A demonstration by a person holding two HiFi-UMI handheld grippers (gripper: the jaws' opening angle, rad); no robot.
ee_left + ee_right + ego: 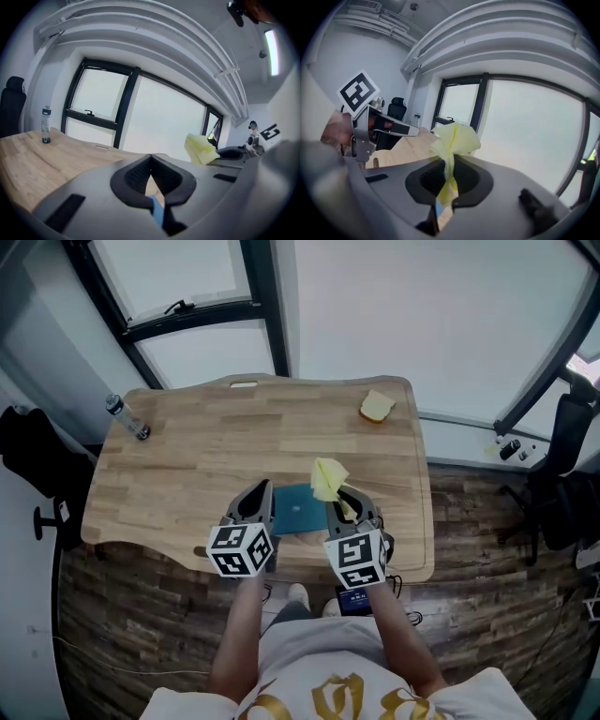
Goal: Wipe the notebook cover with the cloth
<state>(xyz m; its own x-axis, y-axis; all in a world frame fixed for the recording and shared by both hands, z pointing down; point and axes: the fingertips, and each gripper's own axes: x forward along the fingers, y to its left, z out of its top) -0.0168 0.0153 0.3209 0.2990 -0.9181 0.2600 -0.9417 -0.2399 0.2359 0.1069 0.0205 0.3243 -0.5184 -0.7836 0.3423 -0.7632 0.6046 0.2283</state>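
Far left on the worktop (pixel 187 474): a bottle (pixel 127 417), upright, well apart from the work and not involved. Left tool (pixel 260 491) sits at the left edge of the teal notebook (pixel 298 510). Its jaws are together at the tips, and a strip of blue shows in the slit behind them; can't tell if it's nipping the cover edge or the blue is just seen through the gap. Either way it reads as steadying that side. The notebook lies flat near the front edge of the worktop, between the two tools, cover up. Right tool (pixel 345 504) is at the notebook's right edge, jaws clamped on the yellow cloth (pixel 327 478). The cloth is pinched low and bunches up past the jaw tips rather than lying spread on the cover. Far right, near the back edge, sits a tan sponge-like lump (pixel 377 407), untouched. Progress call: cloth pickup and positioning are done, but the wipe itself looks not yet begun — I see no cloth-to-cover contact, and the cover shows nothing either way. Left to do: get the cloth down flat and run passes across the whole cover.
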